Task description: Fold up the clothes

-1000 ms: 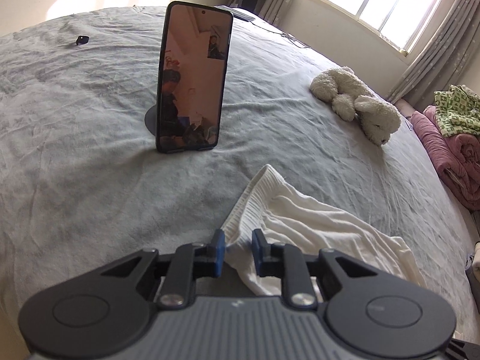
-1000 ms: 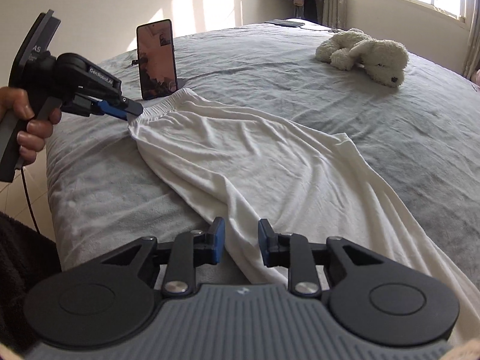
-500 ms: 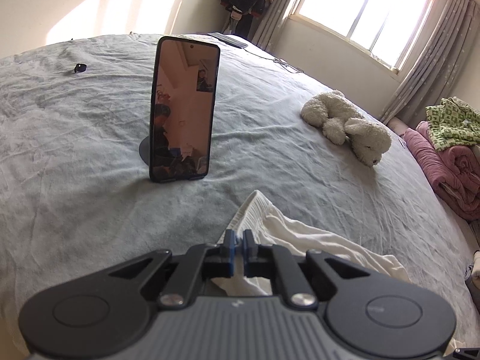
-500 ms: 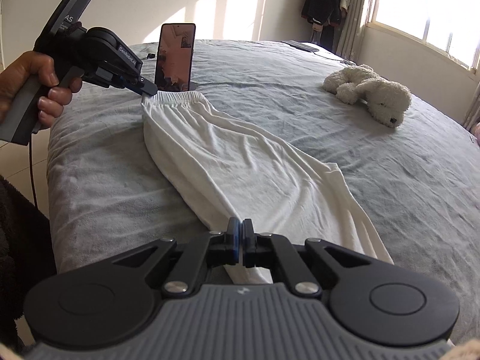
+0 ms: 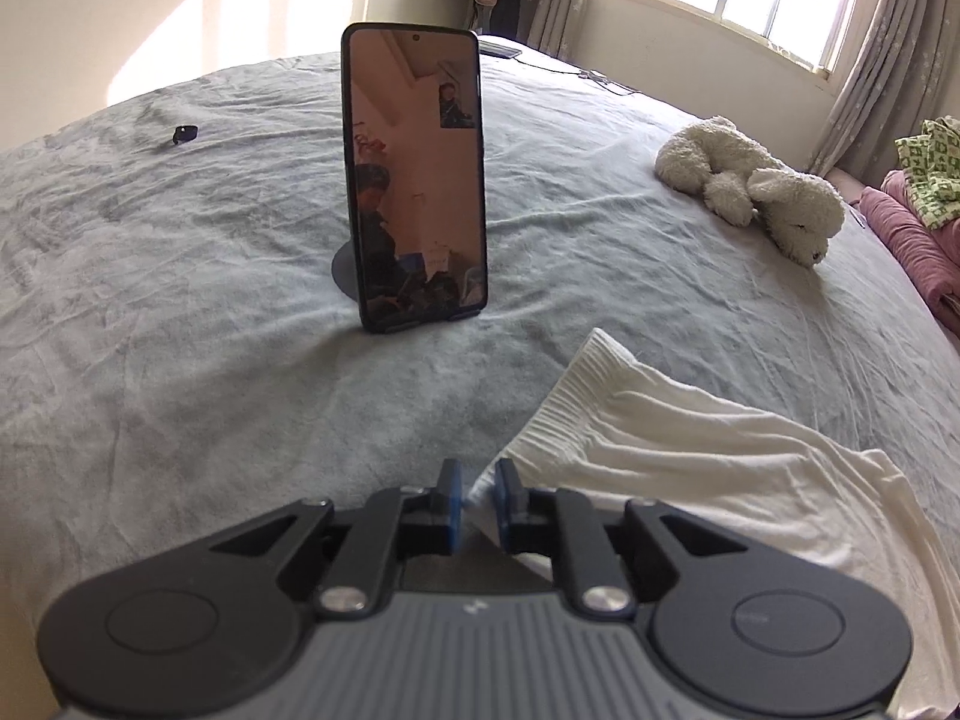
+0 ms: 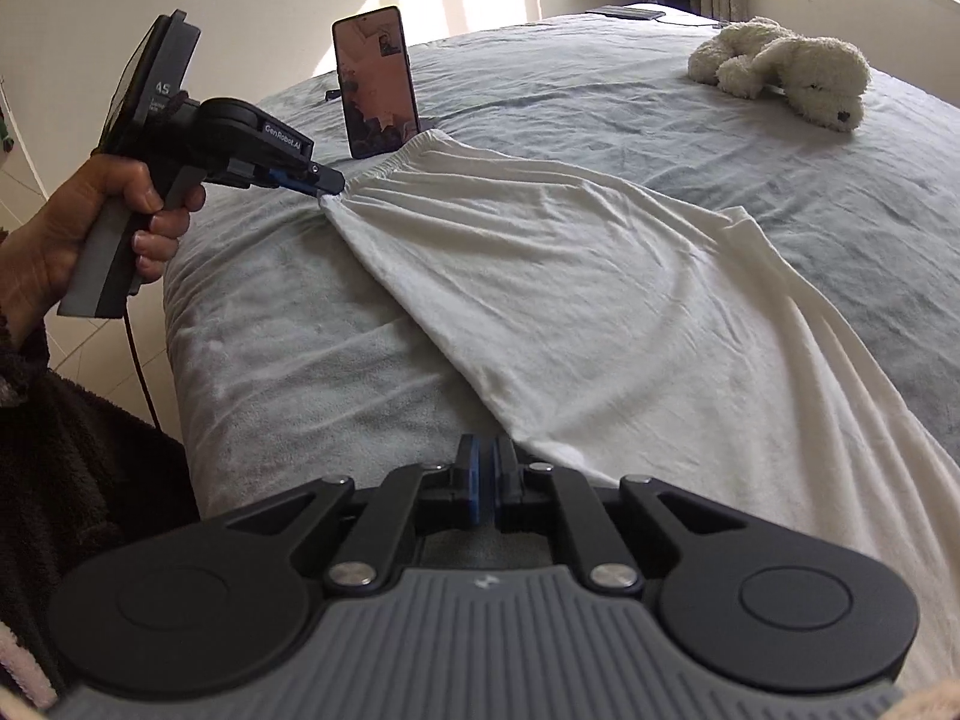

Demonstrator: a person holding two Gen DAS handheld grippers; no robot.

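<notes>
Plainly, the move turns on how the garment (image 6: 570,300) lies between the two claws. It is spread flat on the bed (image 6: 270,330), and its long axis runs aslant from the waistband (image 6: 384,171), just beside the phone (image 6: 375,84), down toward the near right corner of the right wrist view.

The left claw (image 5: 479,489) sits at the near corner of the waistband. Its jaws have just been opening and now stand narrowly apart. A sliver of white cloth lies in the gap against one pad, and it looks slack rather than pinched. From the right wrist view the cloth gathers toward that tip, so I cannot rule out a light hold.

The right claw (image 6: 486,480) is further down the same long edge. Its jaws have also just been opening to a narrow gap, and nothing shows between them. The cloth edge lies just beside its right-hand pad.

Both claws are thus on the near edge, one at each end of it, with the rest of the garment lying away from them across the bed. A lengthwise fold would probably carry this edge over to the far one. For that, each claw would first need to close on the cloth again.
</notes>
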